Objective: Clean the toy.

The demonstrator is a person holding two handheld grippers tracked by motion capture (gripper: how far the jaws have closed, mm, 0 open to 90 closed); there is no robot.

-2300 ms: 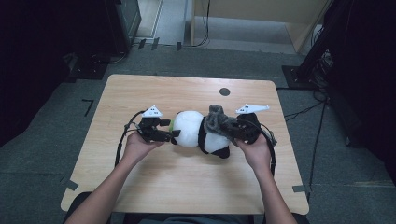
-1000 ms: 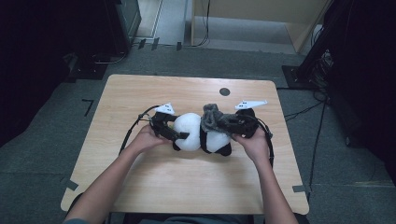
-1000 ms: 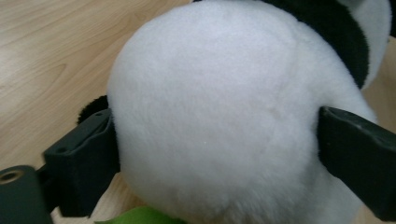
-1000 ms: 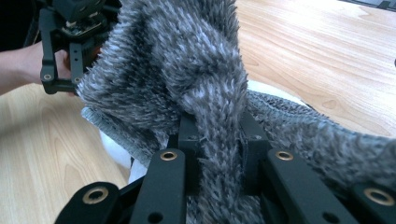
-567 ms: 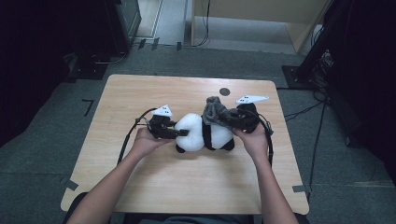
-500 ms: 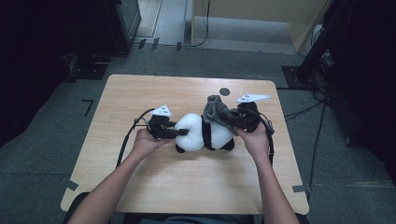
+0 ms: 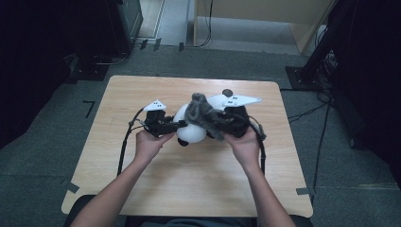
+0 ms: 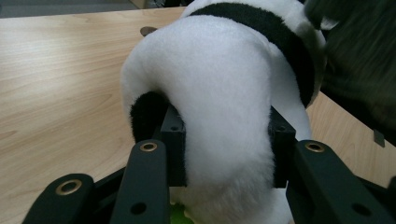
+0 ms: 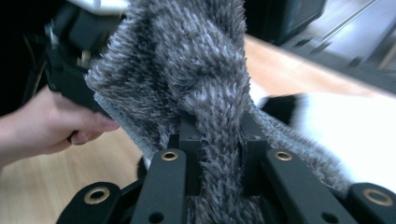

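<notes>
A white and black plush toy is held just above the middle of the wooden table. My left gripper comes in from the left and its jaws have just been closing on the toy's white body, which they now squeeze between the pads. A shaggy grey cloth drapes over the toy's right side. My right gripper is shut on a bunched fold of that cloth, lifted above the table. In the right gripper view the left gripper and its hand lie behind the cloth.
A small dark round spot marks the table behind the toy. Black cables trail from both grippers across the tabletop. Dark cabinets and a wooden unit stand on the floor beyond the far edge.
The left jaws have closed on the plush toy. The right gripper has lifted the grey cloth up and leftward over the toy, and both hands have risen.
</notes>
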